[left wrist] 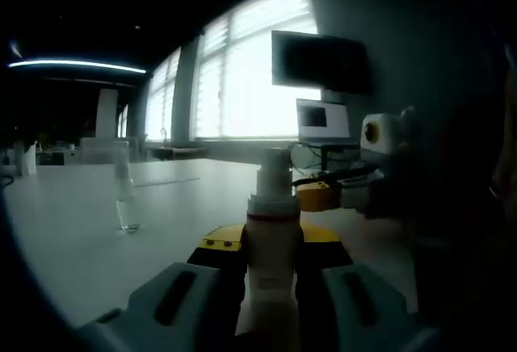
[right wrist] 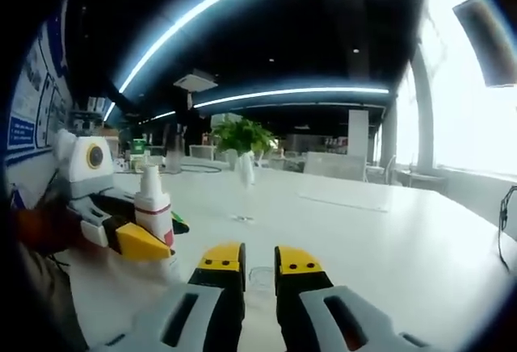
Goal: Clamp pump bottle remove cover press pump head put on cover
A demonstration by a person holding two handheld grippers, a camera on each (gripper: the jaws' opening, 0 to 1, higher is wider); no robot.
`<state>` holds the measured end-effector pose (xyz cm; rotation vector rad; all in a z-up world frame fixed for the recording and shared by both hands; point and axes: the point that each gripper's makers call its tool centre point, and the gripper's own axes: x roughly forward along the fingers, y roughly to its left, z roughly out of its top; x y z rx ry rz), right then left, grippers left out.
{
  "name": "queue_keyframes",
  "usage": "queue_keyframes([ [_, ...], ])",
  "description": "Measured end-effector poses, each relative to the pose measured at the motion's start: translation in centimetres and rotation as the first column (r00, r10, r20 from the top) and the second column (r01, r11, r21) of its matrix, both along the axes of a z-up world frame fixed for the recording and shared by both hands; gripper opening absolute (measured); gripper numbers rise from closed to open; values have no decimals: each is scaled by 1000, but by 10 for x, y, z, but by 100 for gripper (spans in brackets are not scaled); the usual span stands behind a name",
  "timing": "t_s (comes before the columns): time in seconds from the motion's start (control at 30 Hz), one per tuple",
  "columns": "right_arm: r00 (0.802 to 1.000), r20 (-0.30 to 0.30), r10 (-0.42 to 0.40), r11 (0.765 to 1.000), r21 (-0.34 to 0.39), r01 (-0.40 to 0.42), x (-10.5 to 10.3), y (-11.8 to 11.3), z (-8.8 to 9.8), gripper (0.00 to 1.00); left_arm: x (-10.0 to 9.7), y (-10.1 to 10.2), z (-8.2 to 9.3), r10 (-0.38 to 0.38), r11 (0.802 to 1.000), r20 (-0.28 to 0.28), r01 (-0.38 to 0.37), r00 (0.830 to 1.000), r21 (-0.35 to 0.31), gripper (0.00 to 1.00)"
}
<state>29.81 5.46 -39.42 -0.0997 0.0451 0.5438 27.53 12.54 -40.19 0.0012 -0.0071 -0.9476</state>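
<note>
A white pump bottle [left wrist: 273, 243] with a red band stands upright between the jaws of my left gripper [left wrist: 273, 249], which is shut on its body. Its bare pump head [left wrist: 275, 170] rises above the jaws. A clear cover [left wrist: 125, 203] stands alone on the white table, far left of the bottle. My right gripper [left wrist: 321, 195] hangs just right of the pump head, apart from it. In the right gripper view, the right gripper [right wrist: 260, 259] has its yellow-tipped jaws close together with nothing gripped. There the bottle [right wrist: 152, 203], held by the left gripper [right wrist: 157, 231], is at the left, and the cover [right wrist: 243, 186] stands farther off.
The white table [right wrist: 380, 239] stretches wide to the right. A laptop [left wrist: 323, 119] and a dark screen [left wrist: 319, 61] sit beyond the bottle by bright windows. A potted plant [right wrist: 242, 136] and chairs stand at the far side. A person's sleeve [right wrist: 36, 231] is at the left.
</note>
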Motion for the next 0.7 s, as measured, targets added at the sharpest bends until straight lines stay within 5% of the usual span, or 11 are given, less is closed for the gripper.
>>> queue_keyframes([
  [0.23, 1000, 20, 22, 999, 25, -23, -10, 3, 10, 0, 1, 1, 0, 1, 1000, 0, -1, 1000, 0, 14],
  [0.7, 996, 19, 91, 995, 35, -92, -22, 11, 8, 0, 1, 1, -1, 1, 1000, -1, -1, 1000, 0, 14],
])
